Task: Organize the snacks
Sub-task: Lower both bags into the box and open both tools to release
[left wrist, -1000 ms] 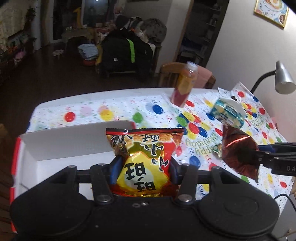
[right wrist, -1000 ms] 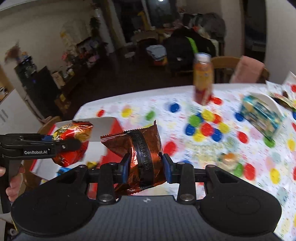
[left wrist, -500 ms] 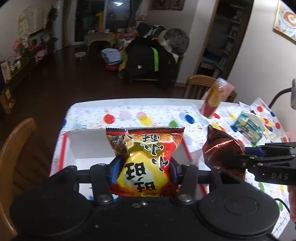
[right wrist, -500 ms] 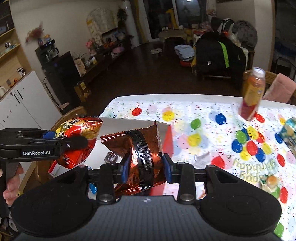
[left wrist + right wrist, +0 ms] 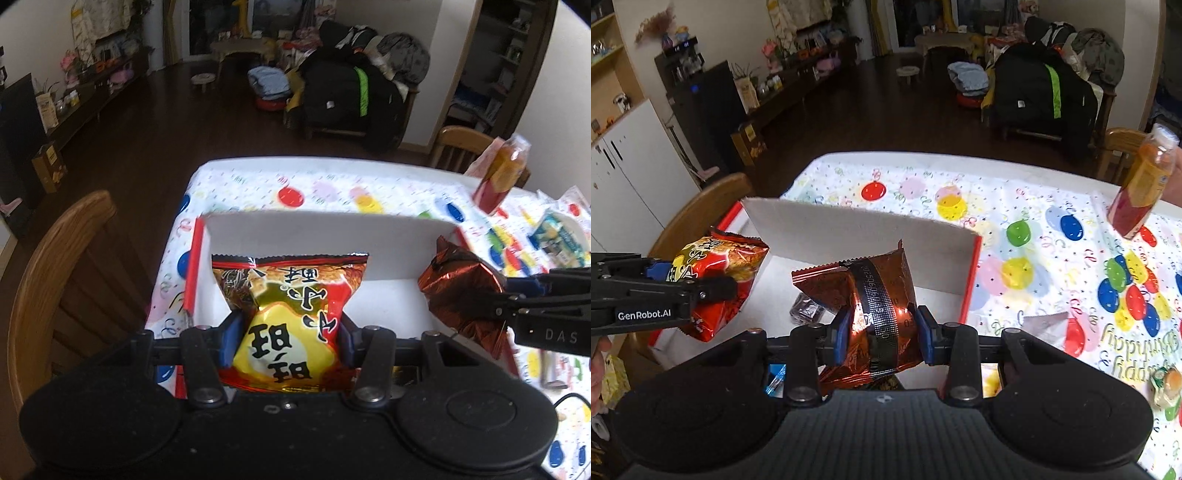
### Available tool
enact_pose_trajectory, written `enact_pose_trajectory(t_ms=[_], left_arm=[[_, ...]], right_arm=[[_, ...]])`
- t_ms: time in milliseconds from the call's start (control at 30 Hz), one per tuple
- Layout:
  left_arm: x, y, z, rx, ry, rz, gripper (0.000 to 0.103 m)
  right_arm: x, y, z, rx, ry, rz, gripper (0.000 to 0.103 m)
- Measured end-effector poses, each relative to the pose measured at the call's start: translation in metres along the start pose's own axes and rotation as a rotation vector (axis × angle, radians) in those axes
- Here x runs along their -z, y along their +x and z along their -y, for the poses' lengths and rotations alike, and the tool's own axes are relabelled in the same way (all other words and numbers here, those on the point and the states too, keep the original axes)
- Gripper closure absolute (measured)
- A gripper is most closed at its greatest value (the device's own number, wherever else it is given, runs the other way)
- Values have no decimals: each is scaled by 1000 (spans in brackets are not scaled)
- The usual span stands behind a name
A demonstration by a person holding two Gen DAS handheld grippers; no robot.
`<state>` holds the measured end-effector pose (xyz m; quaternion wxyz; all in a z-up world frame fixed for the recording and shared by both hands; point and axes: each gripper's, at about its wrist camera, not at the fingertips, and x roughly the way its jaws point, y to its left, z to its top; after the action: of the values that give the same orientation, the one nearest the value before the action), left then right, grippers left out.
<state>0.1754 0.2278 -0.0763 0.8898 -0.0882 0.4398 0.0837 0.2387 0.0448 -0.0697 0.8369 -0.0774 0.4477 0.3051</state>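
Both claws carry snack bags above the open box.

The left claw (image 5: 288, 341) is closed on a red-and-yellow snack bag (image 5: 291, 317), and the right claw (image 5: 881, 330) is closed on a dark red foil bag (image 5: 871, 295); both bags hang over the white box (image 5: 871, 225) with red edges at the tabletop's (image 5: 1015, 206) near corner. A few small wrapped items (image 5: 807, 308) already lie inside the box, so the sorting looks partly done, with these two bags not yet released. A small packet (image 5: 1167, 386) near the tabletop's edge and a blue-and-yellow pack (image 5: 557, 240) farther right are left outside. The orange bottle (image 5: 1143, 184) stands well apart, and a wooden chair (image 5: 59, 280) sits beside the box. Nothing blocks the drop; only the two claws crowd each other.
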Motion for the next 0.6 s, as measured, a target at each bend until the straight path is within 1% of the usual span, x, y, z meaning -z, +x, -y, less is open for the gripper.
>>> enact_pose_trajectory(t_ms=[100,167,333,600], left_arm=[[5,13,-4,-18,9,-26,53],[7,19,-6,-5,4,-41,53],[10,31,5,-26,57,-60,53],[15,47,13,-24,82,-97,53]], right_arm=[[-2,15,-4,10,-2,-21,67],[-2,24,-8,14,-13,-36,67],[0,40,-20,32,-59,-58,67],[2,58,-26,43,-72,-92,67]])
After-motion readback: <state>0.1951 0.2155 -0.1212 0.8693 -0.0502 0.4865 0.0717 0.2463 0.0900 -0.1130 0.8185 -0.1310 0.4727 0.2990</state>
